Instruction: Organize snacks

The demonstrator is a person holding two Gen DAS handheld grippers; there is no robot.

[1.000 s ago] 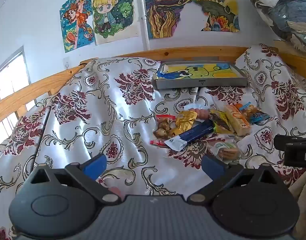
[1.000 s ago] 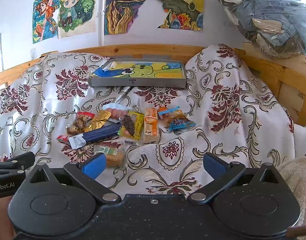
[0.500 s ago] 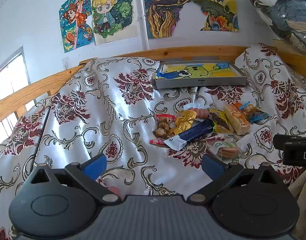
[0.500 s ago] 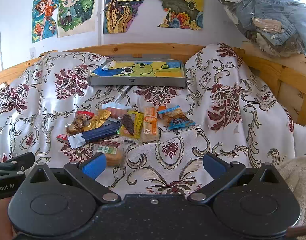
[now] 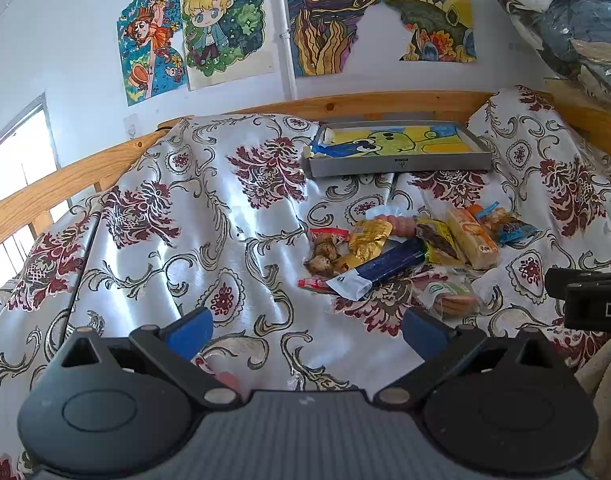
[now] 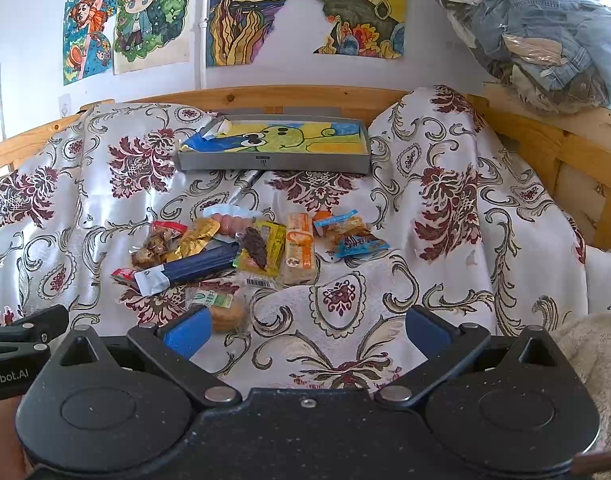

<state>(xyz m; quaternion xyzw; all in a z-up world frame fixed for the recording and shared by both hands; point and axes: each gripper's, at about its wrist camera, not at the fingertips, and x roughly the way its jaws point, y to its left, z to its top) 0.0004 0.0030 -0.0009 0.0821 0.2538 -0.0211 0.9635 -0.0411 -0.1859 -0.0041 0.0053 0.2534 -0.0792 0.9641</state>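
Both tools, left (image 5: 305, 330) and right (image 6: 305, 330), gape wide, empty, near the snack pile (image 6: 241, 248)

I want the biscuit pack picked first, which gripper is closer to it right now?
Right. The right gripper has the biscuit pack just beyond its left fingertip; the left gripper has it ahead, beyond its right fingertip. Both are open.

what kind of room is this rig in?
Probably a home bedroom: a wooden bed frame draped with a floral cloth, cartoon drawings taped to the wall, and bagged clothes stored above.
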